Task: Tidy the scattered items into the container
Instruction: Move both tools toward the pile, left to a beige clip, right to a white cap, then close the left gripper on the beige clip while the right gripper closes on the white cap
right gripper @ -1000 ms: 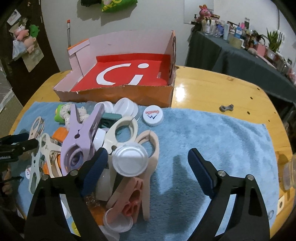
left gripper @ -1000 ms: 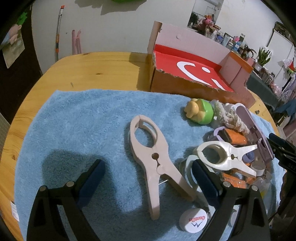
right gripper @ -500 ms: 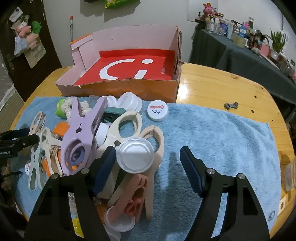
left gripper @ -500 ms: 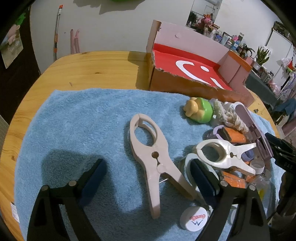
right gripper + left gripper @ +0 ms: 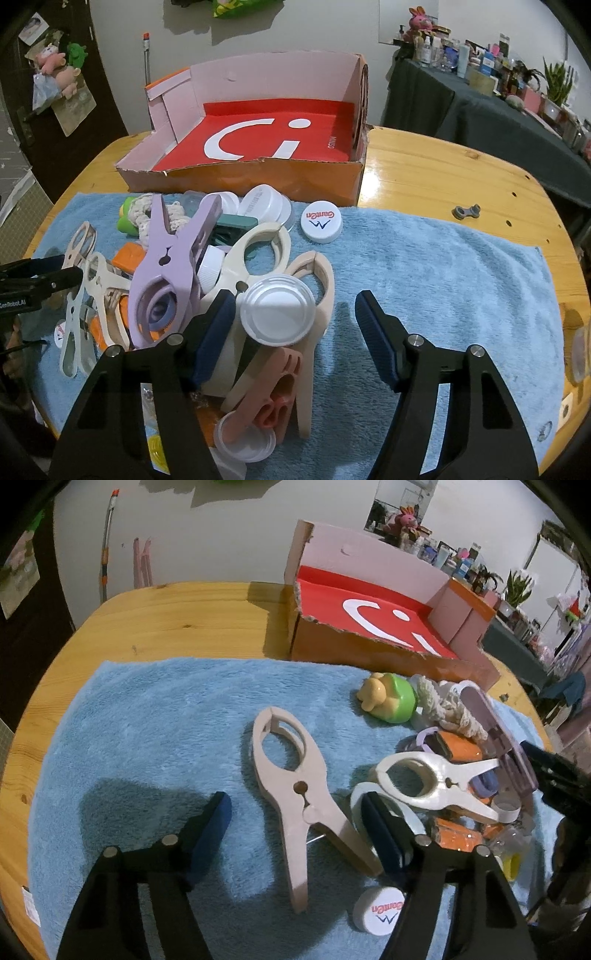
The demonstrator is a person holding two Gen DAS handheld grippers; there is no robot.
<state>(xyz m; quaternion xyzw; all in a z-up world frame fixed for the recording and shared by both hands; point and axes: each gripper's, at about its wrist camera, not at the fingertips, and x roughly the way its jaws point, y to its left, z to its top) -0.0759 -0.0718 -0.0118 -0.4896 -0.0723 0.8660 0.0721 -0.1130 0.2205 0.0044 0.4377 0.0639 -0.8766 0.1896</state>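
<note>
Blue towel [image 5: 155,716] covered the table, where both grippers' fingers, just closing, stood half open and gripped nothing, the left gripper [image 5: 297,823] straddling a beige clip [image 5: 295,790], the right gripper [image 5: 295,321] straddling a white cap [image 5: 277,309], with the cardboard box [image 5: 258,181] beyond both.

I see the container, a shallow open cardboard box [image 5: 255,147] with orange outer walls, pale pink inner walls and a red floor bearing white lettering, sitting on the wooden desk [image 5: 443,170] against the far edge of the blue towel [image 5: 443,266]. Nothing inside it. Scattered items lie on the towel: a large beige plastic clip [image 5: 291,790] lying flat, alone; a white plastic clip [image 5: 432,782] atop the pile; a lilac plastic clip [image 5: 170,269] tilted across the heap; a white round lid [image 5: 277,310] resting on cream clips; a white printed bottle cap [image 5: 320,221] just before the box; a green-and-yellow toy [image 5: 391,698] beside knotted rope.
</note>
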